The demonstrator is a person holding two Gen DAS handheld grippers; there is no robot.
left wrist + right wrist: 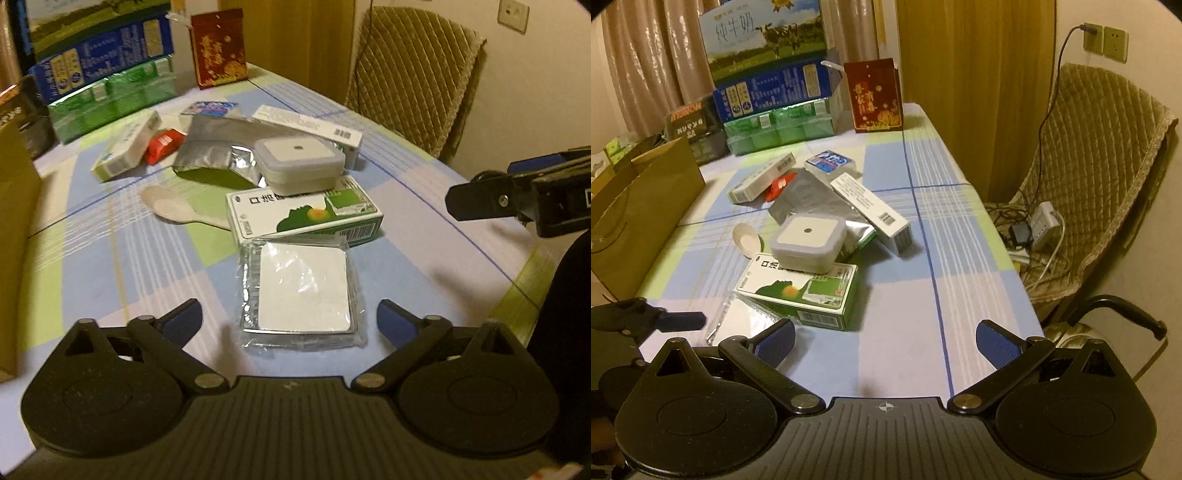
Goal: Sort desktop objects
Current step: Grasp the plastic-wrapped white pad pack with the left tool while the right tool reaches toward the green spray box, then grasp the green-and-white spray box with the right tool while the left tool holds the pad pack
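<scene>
Desktop clutter lay in a loose pile mid-table.

A green-and-white medicine box (303,218) lay flat with a white square lidded case (301,166) resting on it; a clear-wrapped white square packet (303,291) touched its near side. Behind lay a silver foil pouch (214,147), a white spoon (173,206), and a long white box (310,125).

Home: tablecloth (960,236), padded chair (1100,177).

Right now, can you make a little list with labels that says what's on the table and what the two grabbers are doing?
left gripper: open, over the plastic-wrapped white square
right gripper: open, holding nothing
green and white box: lying flat, behind the wrapped square
white square case: resting on the green and white box
silver pouch: behind the case
white spoon: left of the box
table: checked cloth
</scene>
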